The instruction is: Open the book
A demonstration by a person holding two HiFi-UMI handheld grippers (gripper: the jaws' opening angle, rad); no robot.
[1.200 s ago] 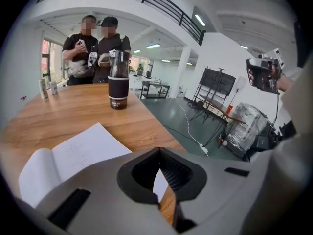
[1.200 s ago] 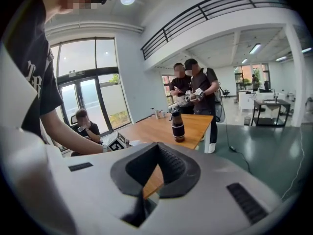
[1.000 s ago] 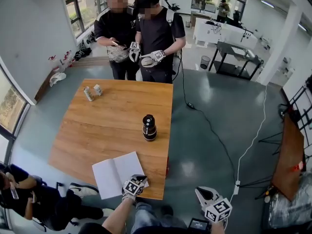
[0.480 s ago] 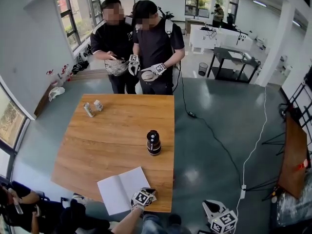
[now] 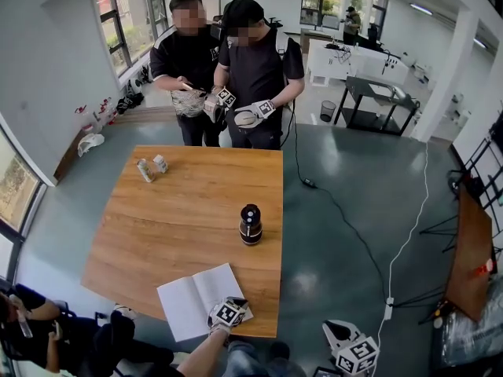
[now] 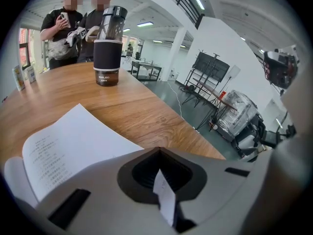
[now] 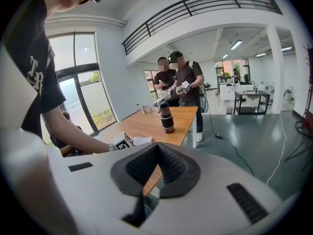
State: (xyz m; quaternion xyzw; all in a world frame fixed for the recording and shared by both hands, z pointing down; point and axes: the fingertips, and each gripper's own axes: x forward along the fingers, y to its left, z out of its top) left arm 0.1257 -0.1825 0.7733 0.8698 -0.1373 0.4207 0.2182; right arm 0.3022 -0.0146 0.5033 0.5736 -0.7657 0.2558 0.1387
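Left gripper view: left tongs (image 6: 160,182) pinch book (image 6: 73,146) page edge

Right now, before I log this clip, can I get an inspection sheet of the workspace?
Surface: light-brown wooden table, standing on a grey floor.
Job's things: white-paged book lies open at the near edge.
Clutter: black bottle with a clear top stands upright towards the right edge; two small cartons stand at the far left corner.
Grippers: left gripper is shut on a page of the book; right gripper is shut, empty, off the table to the right.
Cables: black cable and white cable trail over the floor right of the table.
Surroundings: two standing people beyond the far edge; seated person near left.
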